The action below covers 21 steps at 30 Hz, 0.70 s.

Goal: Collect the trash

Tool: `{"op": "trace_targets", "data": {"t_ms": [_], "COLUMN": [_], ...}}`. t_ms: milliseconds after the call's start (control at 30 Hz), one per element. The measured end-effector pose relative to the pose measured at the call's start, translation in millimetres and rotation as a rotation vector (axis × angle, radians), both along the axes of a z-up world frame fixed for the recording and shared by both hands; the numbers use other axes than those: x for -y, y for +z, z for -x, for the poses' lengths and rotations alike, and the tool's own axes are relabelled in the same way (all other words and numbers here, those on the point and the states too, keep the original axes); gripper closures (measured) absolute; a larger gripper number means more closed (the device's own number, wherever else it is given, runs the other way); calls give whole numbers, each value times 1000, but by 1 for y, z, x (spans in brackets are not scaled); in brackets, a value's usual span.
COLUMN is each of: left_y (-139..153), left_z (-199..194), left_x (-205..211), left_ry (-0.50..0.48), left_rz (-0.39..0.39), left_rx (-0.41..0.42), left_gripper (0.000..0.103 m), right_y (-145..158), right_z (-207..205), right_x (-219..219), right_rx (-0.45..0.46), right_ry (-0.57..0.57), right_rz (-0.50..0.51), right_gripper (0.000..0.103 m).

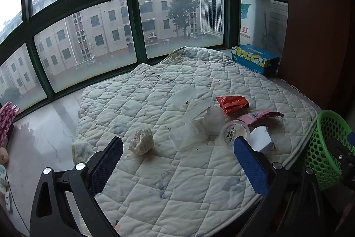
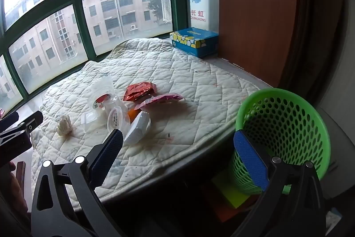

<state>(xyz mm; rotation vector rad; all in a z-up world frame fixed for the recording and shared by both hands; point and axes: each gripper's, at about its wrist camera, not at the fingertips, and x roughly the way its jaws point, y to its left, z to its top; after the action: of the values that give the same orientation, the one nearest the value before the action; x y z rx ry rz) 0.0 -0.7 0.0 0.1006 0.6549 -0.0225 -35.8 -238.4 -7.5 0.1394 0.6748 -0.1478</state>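
Trash lies on a white quilted pad (image 1: 168,181) (image 2: 199,81): a crumpled tissue ball (image 1: 142,142) (image 2: 64,124), clear plastic cups and lids (image 1: 188,134) (image 2: 102,92), a round pudding cup (image 1: 234,132) (image 2: 115,118), a white paper piece (image 1: 261,137) (image 2: 138,128), a red wrapper (image 1: 231,103) (image 2: 139,90) and a pink wrapper (image 1: 259,116) (image 2: 164,99). A green mesh basket (image 1: 326,146) (image 2: 281,126) stands off the pad's right edge. My left gripper (image 1: 178,146) hangs open above the pad, just short of the trash. My right gripper (image 2: 178,141) is open too, over the pad's near edge.
A blue tissue box (image 1: 255,58) (image 2: 195,40) sits on the sill by a brown cabinet side (image 2: 255,14). Green-framed windows run behind the pad. Bare marble sill (image 1: 44,137) lies to the left, with small items at its far left edge.
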Motion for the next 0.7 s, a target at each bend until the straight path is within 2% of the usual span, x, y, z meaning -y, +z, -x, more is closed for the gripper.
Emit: {"op": "trace_targets", "data": {"t_ms": [700], "left_y": [7], "left_z": [1], "left_x": [4], "left_ry": [-10], "left_rz": [30], "left_rx": [11], "left_gripper": [6], "right_y": [2], "right_z": [1], "right_x": [1], "right_rx": [8], "right_ry": [3], "right_rz": [-10], "right_gripper": [5]}}
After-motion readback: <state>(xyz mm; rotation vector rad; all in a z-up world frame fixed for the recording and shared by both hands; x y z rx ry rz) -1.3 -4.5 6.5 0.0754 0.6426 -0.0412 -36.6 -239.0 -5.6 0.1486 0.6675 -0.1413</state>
